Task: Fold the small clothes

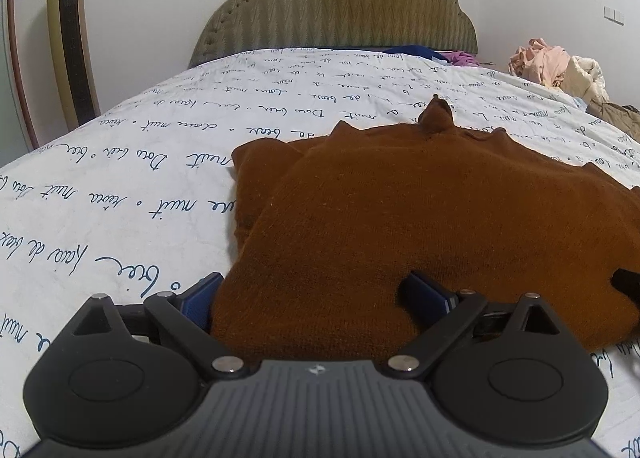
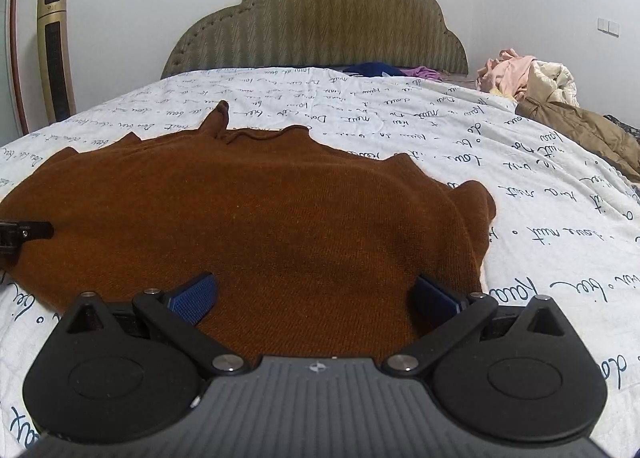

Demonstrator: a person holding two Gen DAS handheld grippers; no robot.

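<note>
L gripper (image 1: 316,298) & R gripper (image 2: 316,294) were wide open at sweater's (image 2: 260,218) near edge on bed (image 1: 100,186). Best: grab both corners evenly, fold flat.

Left gripper (image 1: 316,290) and right gripper (image 2: 316,292) both spread wide, held low, side by side.

Your bedsheet (image 1: 120,186) carries dark blue cursive script all over; "nuit" reads at nine o'clock of the brown garment (image 1: 400,218), other words unclear. The gold tower's (image 1: 72,38) marking at ten o'clock is illegible.
</note>
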